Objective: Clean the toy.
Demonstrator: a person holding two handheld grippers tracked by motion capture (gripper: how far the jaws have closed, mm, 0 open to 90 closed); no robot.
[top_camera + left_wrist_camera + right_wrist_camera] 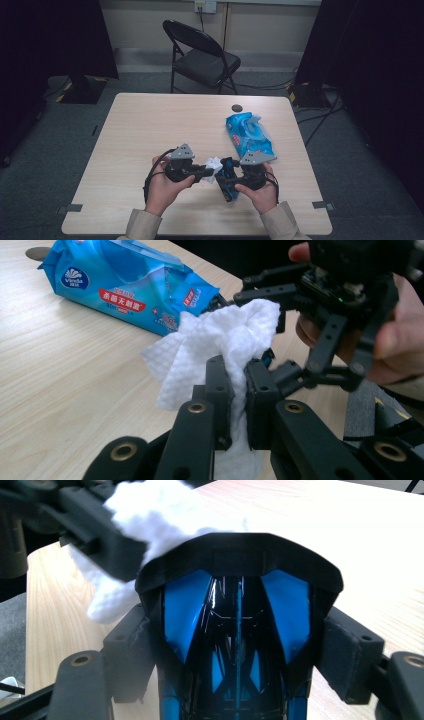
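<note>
A person is sitting at a light wooden table (150, 125) and is holding a black claw in each hand. The left claw (239, 380) is pinching a white wipe (220, 347) between its two jaws, and the jaws are squeezed tight on it. The wipe is bunching up and sticking out above the jaws, and a bit is hanging down below them too. The right claw (239, 645) is gripping a black and blue toy car (239, 630), with one jaw pressing on each side of it. In the right gripper view, the front of the car is pointing away, and the white wipe is sitting right against its top edge, so the two are touching. From the high view, both claws are meeting close together near the front edge of the table, with the wipe (214, 165) between them and the toy car (227, 180) just beside it, in front of the person's right hand (260, 192). A blue pack of wipes (248, 134) is lying flat on the table just behind the right claw, and its top flap is standing open. A small dark round thing (236, 107) is lying on the table a little past the pack. A black folding chair (200, 55) is standing on the floor beyond the far side of the table.
</note>
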